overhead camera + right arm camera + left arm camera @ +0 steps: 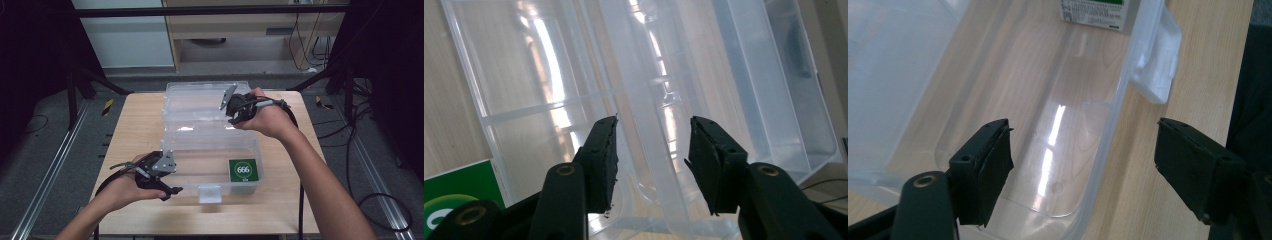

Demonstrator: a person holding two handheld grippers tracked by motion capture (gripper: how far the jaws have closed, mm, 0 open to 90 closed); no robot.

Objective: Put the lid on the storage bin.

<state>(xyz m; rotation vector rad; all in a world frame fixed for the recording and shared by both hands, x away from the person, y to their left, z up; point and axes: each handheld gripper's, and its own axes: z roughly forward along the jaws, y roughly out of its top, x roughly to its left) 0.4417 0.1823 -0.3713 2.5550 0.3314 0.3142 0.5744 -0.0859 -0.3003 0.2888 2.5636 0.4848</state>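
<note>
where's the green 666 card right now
In the high view the green 666 card lies flat inside the clear plastic box, in its near right corner, right of the front latch.

I see a clear, colourless plastic box on a pale wood-grain table; its open lid is equally transparent, with white glare streaks. Inside lies a green card bearing white digits in a white ring and a white strip below. My left gripper is black with a grey plate, and my right gripper is black with a grey plate too. Its jaws are matt black with brass-coloured rivets. The floor is grey, with yellow-and-black striped tape.
</note>
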